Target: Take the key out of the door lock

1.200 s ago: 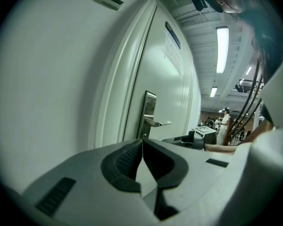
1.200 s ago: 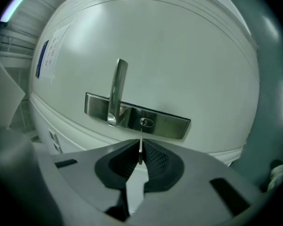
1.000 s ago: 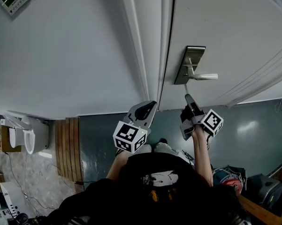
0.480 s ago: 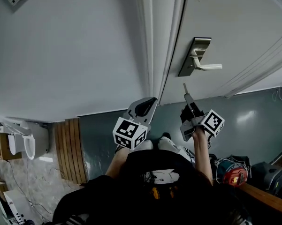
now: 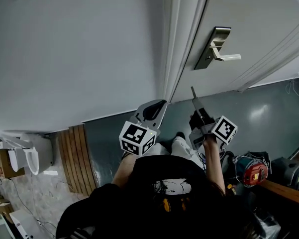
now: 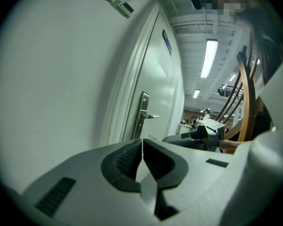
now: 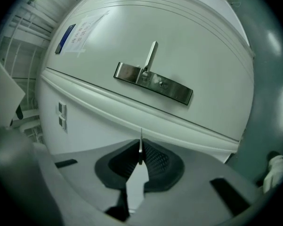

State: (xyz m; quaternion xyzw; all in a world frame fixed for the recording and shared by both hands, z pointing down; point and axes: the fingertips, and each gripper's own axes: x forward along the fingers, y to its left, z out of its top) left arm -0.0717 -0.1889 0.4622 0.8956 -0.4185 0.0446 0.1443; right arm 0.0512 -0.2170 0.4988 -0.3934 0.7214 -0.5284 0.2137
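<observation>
The thin metal key (image 5: 192,93) sticks out from between the pads of my right gripper (image 5: 196,103), which is shut on it. In the right gripper view the key (image 7: 141,144) stands edge-on in the right gripper (image 7: 141,157), well short of the silver lock plate (image 7: 153,83) and its lever handle (image 7: 151,56). From the head the lock plate (image 5: 212,49) is up and to the right of the key, with a clear gap. My left gripper (image 5: 158,109) hangs beside the door frame, shut with nothing in it (image 6: 142,147).
The white door (image 5: 249,19) and its frame (image 5: 176,44) fill the top; a white wall (image 5: 74,49) is at the left. A wooden slatted panel (image 5: 79,158) lies on the grey floor. Tools and cases (image 5: 253,171) sit at lower right. The right gripper (image 6: 202,135) shows in the left gripper view.
Both grippers have drawn back from the door. The gap between the key's tip and the lock plate has widened, and the plate now sits higher and further right in the head view.
</observation>
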